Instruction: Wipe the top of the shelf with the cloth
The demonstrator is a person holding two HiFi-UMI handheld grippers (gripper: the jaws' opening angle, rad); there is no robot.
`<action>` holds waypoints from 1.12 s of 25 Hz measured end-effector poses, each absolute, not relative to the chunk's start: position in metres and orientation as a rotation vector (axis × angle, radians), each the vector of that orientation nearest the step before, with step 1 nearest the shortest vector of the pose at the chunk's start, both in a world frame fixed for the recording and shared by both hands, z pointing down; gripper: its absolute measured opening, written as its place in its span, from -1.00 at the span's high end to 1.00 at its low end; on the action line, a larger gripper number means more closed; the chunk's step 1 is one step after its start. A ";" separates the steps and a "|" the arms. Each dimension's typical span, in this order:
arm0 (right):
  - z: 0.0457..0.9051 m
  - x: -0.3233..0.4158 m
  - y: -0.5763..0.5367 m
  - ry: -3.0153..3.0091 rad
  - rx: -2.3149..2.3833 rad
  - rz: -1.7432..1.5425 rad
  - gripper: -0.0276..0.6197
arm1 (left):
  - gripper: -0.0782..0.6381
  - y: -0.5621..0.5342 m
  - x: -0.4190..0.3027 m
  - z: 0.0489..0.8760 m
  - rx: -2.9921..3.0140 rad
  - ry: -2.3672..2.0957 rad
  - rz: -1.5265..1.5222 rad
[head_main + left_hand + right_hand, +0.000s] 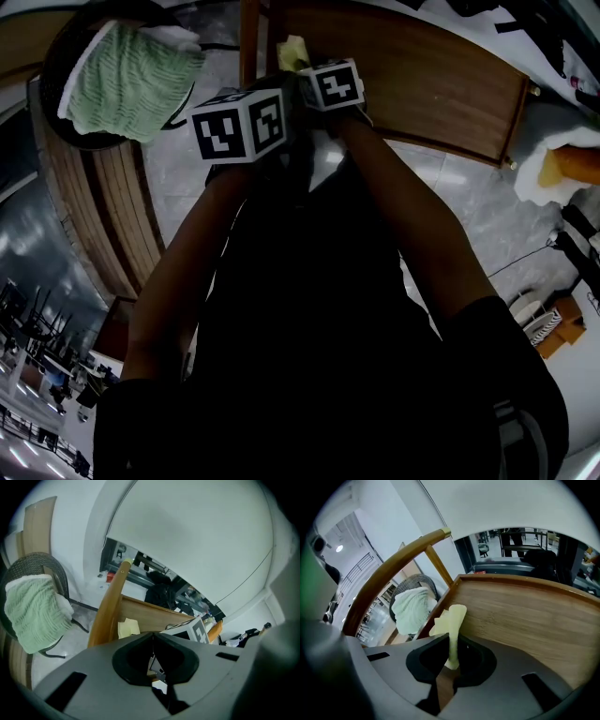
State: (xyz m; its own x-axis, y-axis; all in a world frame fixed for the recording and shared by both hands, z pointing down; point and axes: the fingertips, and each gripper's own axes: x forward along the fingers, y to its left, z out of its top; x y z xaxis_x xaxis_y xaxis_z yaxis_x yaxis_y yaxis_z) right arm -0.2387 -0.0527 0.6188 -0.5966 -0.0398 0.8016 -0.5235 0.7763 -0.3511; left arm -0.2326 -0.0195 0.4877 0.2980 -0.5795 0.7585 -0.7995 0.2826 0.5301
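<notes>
Cloth [452, 620], pale yellow, is pinched in the closed jaws of the right gripper [451, 660], over the wooden shelf [525, 616] at 12 o'clock in the head view. The left gripper [152, 641], just beside at 8 o'clock, has its jaws pressed together on nothing.

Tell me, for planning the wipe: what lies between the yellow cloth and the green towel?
A curved wooden rail and grey floor, seen in the left gripper view.

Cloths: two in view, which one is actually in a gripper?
The pale yellow cloth, pinched in the right gripper by the wooden shelf. The green cloth is draped over the dark wicker frame, untouched.
</notes>
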 end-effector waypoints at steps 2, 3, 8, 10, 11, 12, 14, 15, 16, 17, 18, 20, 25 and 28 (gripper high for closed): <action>0.618 -0.227 -0.058 -2.121 0.424 0.712 0.79 | 0.75 -0.025 -0.223 0.492 1.394 -1.375 0.247; 0.618 -0.219 -0.060 -2.117 0.428 0.707 0.78 | 0.75 -0.028 -0.217 0.495 1.393 -1.372 0.256; 0.619 -0.176 -0.076 -2.092 0.475 0.718 0.79 | 0.75 -0.037 -0.188 0.517 1.387 -1.343 0.318; 0.619 -0.159 -0.084 -2.085 0.495 0.720 0.79 | 0.75 -0.041 -0.177 0.527 1.383 -1.330 0.343; 0.620 -0.148 -0.089 -2.078 0.505 0.721 0.79 | 0.75 -0.043 -0.170 0.532 1.383 -1.325 0.354; 0.621 -0.136 -0.093 -2.067 0.517 0.721 0.78 | 0.75 -0.046 -0.162 0.536 1.386 -1.318 0.365; 0.620 -0.111 -0.103 -2.050 0.546 0.722 0.78 | 0.75 -0.053 -0.144 0.543 1.390 -1.300 0.377; 0.619 -0.101 -0.108 -2.048 0.559 0.723 0.78 | 0.75 -0.056 -0.136 0.546 1.390 -1.290 0.376; 0.618 -0.090 -0.112 -2.045 0.570 0.724 0.78 | 0.75 -0.060 -0.128 0.548 1.387 -1.281 0.370; 0.618 -0.080 -0.115 -2.041 0.581 0.725 0.79 | 0.75 -0.065 -0.121 0.550 1.385 -1.274 0.360; 0.619 -0.070 -0.118 -2.034 0.590 0.728 0.78 | 0.75 -0.069 -0.114 0.550 1.386 -1.268 0.350; 0.618 -0.051 -0.124 -2.025 0.614 0.738 0.78 | 0.75 -0.078 -0.100 0.552 1.401 -1.262 0.349; 0.615 -0.010 -0.138 -2.009 0.665 0.733 0.79 | 0.75 -0.096 -0.065 0.555 1.455 -1.239 0.372; 0.616 0.022 -0.146 -1.985 0.700 0.744 0.79 | 0.75 -0.103 -0.043 0.559 1.459 -1.218 0.358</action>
State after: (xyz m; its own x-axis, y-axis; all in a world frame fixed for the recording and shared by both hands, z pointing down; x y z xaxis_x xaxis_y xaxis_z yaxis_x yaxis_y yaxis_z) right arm 0.0223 -0.1457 0.6160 -0.4553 -0.1872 0.8704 -0.7132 0.6619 -0.2308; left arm -0.0425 -0.1032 0.5590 0.4159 -0.4714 0.7777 -0.8169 0.1821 0.5472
